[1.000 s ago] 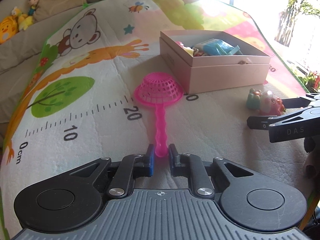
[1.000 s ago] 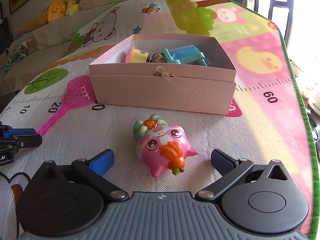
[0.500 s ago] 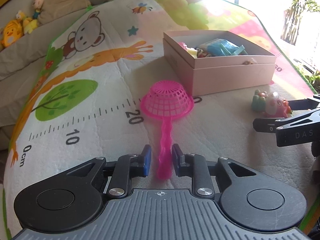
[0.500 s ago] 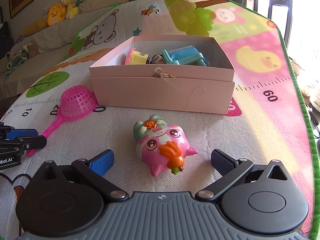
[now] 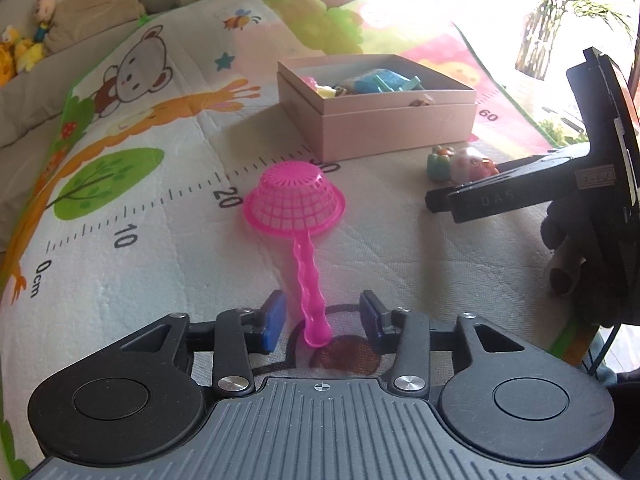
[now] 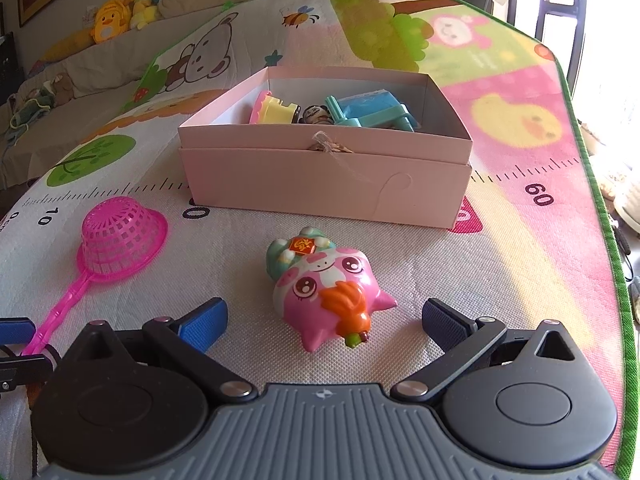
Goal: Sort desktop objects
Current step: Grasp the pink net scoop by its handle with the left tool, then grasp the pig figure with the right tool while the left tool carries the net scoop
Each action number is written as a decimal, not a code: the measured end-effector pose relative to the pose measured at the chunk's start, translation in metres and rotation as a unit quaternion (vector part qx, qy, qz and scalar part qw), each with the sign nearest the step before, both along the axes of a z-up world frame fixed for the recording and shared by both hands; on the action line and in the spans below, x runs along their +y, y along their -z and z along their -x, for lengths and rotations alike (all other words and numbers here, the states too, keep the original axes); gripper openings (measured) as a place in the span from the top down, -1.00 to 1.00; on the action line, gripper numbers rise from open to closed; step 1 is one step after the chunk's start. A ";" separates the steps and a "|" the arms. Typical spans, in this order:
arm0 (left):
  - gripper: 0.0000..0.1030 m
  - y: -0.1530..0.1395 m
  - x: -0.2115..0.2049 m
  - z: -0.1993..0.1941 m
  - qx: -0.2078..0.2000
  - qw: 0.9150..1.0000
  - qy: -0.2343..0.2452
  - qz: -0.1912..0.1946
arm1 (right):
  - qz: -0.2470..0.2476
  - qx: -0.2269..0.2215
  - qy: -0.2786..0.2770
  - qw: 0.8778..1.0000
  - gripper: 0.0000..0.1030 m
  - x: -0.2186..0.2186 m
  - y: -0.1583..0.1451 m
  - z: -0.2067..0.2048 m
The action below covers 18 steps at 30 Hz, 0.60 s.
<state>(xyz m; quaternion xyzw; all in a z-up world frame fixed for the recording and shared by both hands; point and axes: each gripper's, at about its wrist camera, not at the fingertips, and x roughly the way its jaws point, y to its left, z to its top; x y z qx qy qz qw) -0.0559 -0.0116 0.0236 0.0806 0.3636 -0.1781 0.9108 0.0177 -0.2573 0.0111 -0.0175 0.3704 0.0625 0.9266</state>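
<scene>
A pink toy strainer (image 5: 296, 204) lies bowl-down on the play mat, its handle (image 5: 310, 300) pointing at me. My left gripper (image 5: 322, 322) is open, its pads on either side of the handle's end without touching it. The strainer also shows in the right wrist view (image 6: 120, 240). A pink and green cat toy (image 6: 324, 284) lies on the mat between the wide-open fingers of my right gripper (image 6: 324, 320). An open pink box (image 6: 324, 176) behind it holds several toys, including a blue one (image 6: 376, 112) and a yellow one (image 6: 276, 110).
The colourful play mat (image 6: 520, 240) has a ruler print and ends in a green edge on the right. A sofa with plush toys (image 6: 116, 20) stands behind the mat. My right gripper shows in the left wrist view (image 5: 500, 196).
My left gripper has opened and let go of the strainer's handle. The strainer was dragged toward me and away from the box. The right gripper has stayed open around the cat toy.
</scene>
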 end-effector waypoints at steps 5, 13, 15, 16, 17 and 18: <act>-0.77 -0.011 0.005 -0.017 -0.037 0.999 -0.021 0.015 | 0.000 0.000 0.001 1.000 -1.00 0.000 0.000 0.000; -0.83 0.001 -0.027 -0.080 -0.033 0.999 -0.031 -0.023 | -0.004 -0.003 0.000 1.000 -1.00 -0.001 0.001 0.001; -0.65 0.009 -0.034 -0.088 -0.019 0.999 -0.029 -0.034 | -0.007 -0.004 0.000 1.000 -1.00 -0.002 0.001 0.002; -0.65 0.011 -0.035 -0.090 -0.013 0.999 -0.029 -0.036 | -0.009 -0.005 0.001 1.000 -1.00 -0.003 0.000 0.002; -0.64 0.012 -0.035 -0.090 -0.013 0.999 -0.029 -0.034 | -0.007 -0.005 0.000 1.000 -1.00 -0.003 0.000 0.002; -0.51 0.011 -0.034 -0.089 -0.013 0.999 -0.025 -0.034 | -0.002 -0.003 -0.002 1.000 -1.00 -0.002 -0.001 0.001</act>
